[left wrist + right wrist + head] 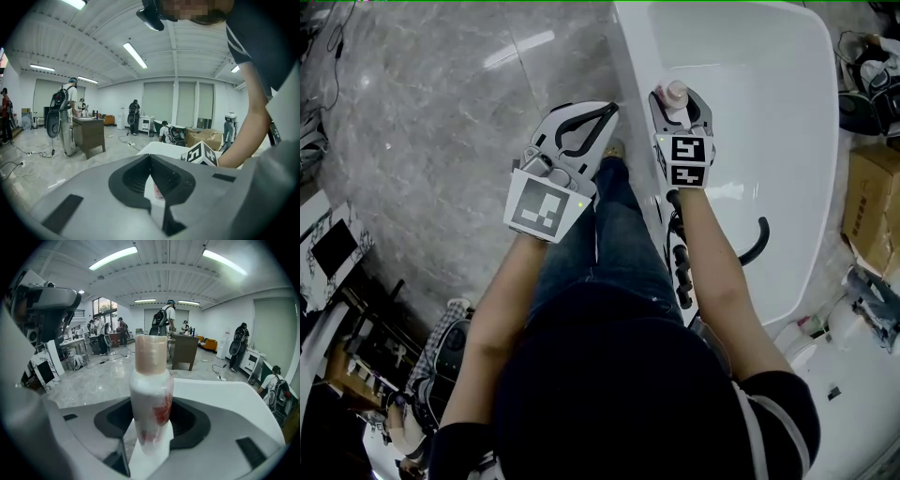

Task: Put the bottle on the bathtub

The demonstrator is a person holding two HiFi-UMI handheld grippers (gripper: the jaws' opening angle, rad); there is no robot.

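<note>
- The right gripper (680,103) is clamped on the bottle (676,92), one jaw on each side of its body.
- In the right gripper view the bottle (151,399) stands upright between the jaws of the right gripper (150,442). It is white with a red print on its side and a pale pinkish cap on top.
- The bottle is held over the near long edge of the white bathtub (630,56), just inside the rim. I can't make out whether its base touches the tub.
- The bathtub (225,392) shows as a broad white surface under and beyond the bottle.
- The left gripper (609,114) is closed on nothing, with its jaw tips together. It hangs over the grey marble floor (441,112), just beside the tub's outer wall.
- In its own view the left gripper (150,204) shows the same: tips met, with only an open loop behind them. Through that loop a bit of the bottle (157,190) and the bathtub (157,149) can be seen.
- The two grippers are side by side, near each other but apart.
- The person stands hard against the tub, one leg in jeans (609,225) showing between the arms.
- A cardboard box (869,202) sits on the floor on the far side of the tub.
- Further back in the room, people with backpacks (164,317) stand around a brown desk (183,351).
</note>
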